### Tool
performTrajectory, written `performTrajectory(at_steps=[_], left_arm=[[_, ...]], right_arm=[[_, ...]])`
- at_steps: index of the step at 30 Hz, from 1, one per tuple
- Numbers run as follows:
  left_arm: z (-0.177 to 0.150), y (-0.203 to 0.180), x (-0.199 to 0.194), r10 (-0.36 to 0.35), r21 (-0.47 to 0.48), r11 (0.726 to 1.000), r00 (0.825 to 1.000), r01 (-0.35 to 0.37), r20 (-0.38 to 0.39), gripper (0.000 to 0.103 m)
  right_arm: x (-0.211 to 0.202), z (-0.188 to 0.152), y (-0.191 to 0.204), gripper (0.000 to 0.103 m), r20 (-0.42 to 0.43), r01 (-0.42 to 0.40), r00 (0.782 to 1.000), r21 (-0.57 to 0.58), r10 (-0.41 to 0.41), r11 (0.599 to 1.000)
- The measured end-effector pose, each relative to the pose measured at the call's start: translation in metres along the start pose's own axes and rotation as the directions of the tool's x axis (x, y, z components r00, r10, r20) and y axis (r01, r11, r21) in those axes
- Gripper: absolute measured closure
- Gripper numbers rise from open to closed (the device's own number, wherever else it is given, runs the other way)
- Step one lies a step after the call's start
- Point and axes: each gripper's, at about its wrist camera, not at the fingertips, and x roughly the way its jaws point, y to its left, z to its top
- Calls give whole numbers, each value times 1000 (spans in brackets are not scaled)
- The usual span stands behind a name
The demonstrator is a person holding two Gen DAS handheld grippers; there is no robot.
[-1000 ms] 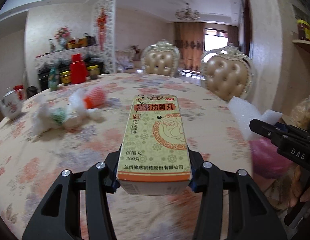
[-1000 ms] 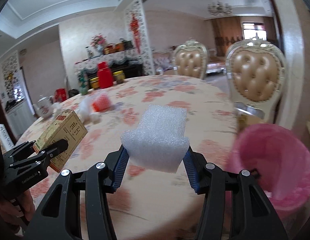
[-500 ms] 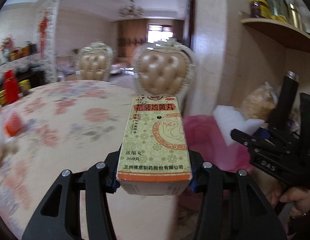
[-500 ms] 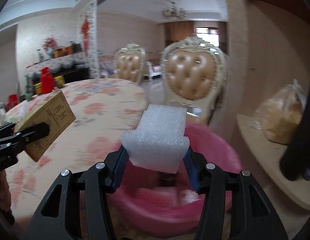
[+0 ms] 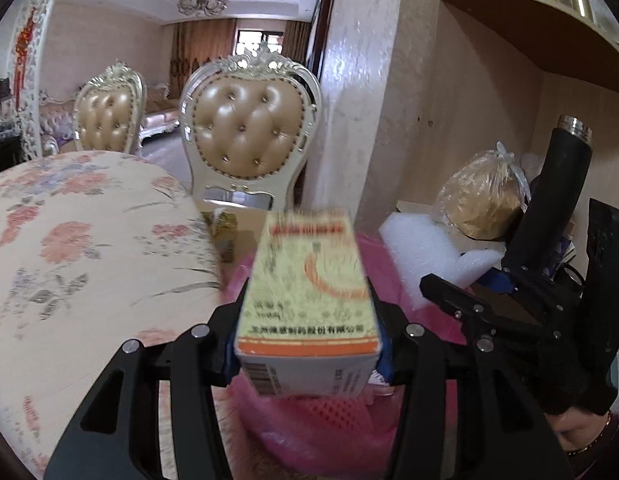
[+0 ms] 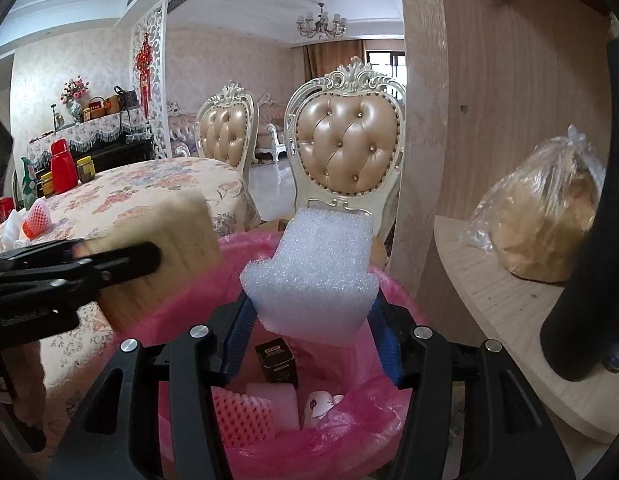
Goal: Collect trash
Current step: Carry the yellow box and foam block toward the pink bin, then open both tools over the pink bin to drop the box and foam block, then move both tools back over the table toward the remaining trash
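A yellow-green medicine box (image 5: 305,292) sits between the fingers of my left gripper (image 5: 307,320), whose jaws are opening. The box is blurred and tipping forward, slipping loose over the pink-lined trash bin (image 5: 309,436). My right gripper (image 6: 309,320) is still shut on a white foam piece (image 6: 317,268) while its jaws are opening, and it hangs over the same bin (image 6: 393,292). In the right wrist view the left gripper (image 6: 109,264) and the blurred box (image 6: 177,240) are at the left, over the bin's rim. The bin holds a red foam net (image 6: 245,412), a white block and a small dark box (image 6: 277,360).
A round table with a floral cloth (image 5: 69,240) lies left of the bin, with more trash (image 6: 37,216) on it. A padded chair (image 5: 245,136) stands behind the bin. At the right, a wooden shelf (image 6: 489,280) holds a bagged item (image 6: 549,220) and a black bottle (image 5: 565,176).
Both grippers swung right, from over the table to above the pink bin. The medicine box was sharp and firmly held; now it is blurred and tipped forward. The foam sits as before.
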Motion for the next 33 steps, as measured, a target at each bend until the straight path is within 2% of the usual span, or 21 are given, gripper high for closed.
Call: performTrajectory(at_steps=[2, 4, 6, 10, 13, 15, 16, 18, 20, 22, 25, 26, 27, 28, 29, 31, 33], left_arm=[[-2, -1, 4, 5, 1, 1000, 1000, -5, 4, 30], [-4, 4, -3, 28, -4, 1000, 1000, -27, 13, 28], [-6, 12, -15, 41, -8, 999, 999, -41, 20, 27], [-18, 44, -60, 117, -49, 992, 992, -115, 44, 8], [-26, 72, -99, 192, -82, 978, 981, -190, 21, 5], [-30, 93, -127, 204, -135, 971, 979, -200, 19, 5], [-33, 103, -142, 233, -156, 961, 972, -227, 24, 5], [-43, 126, -181, 315, -190, 934, 949, -303, 33, 5], [-54, 146, -214, 372, -215, 908, 928, -359, 26, 5], [-68, 166, -248, 451, -244, 868, 892, -433, 21, 5], [-89, 194, -296, 570, -272, 792, 821, -547, 9, 5], [-98, 206, -314, 622, -276, 753, 783, -598, 2, 5], [-104, 216, -327, 659, -280, 722, 752, -633, -2, 5], [-113, 229, -343, 705, -287, 677, 709, -678, -11, 5], [-117, 238, -352, 728, -290, 651, 685, -701, -21, 5], [-130, 268, -373, 774, -300, 586, 630, -752, -65, 5], [-138, 296, -388, 800, -312, 540, 592, -782, -98, 5]], right_arm=[[1, -1, -1, 49, -14, -1, 1000, 10, 1, 1000], [-3, -3, -2, 46, -16, 11, 1000, 14, -11, 1000], [-16, -4, 0, 32, 2, 8, 1000, 25, -8, 1000], [-39, -3, 11, 31, 27, 7, 1000, 22, -8, 1000], [-54, 4, 27, 29, 41, -31, 999, 35, 29, 999], [-62, 11, 49, 22, 51, -84, 995, 21, 83, 996], [-66, 14, 66, 21, 53, -119, 992, -2, 119, 993], [-71, 22, 101, 20, 53, -187, 980, -48, 190, 981], [-78, 27, 145, 19, 45, -287, 955, -106, 293, 952], [-84, 28, 183, 19, 40, -349, 932, -162, 359, 923], [-86, 29, 246, 19, 3, -446, 888, -238, 460, 863], [-85, 28, 271, 19, -16, -476, 872, -259, 489, 841], [-84, 27, 287, 19, -28, -490, 864, -272, 502, 828], [-82, 26, 306, 19, -46, -509, 853, -285, 519, 812], [-78, 26, 329, 19, -70, -537, 837, -296, 543, 790], [-74, 26, 359, 19, -101, -567, 819, -302, 565, 767], [-62, 28, 395, 19, -139, -599, 797, -303, 588, 741]])
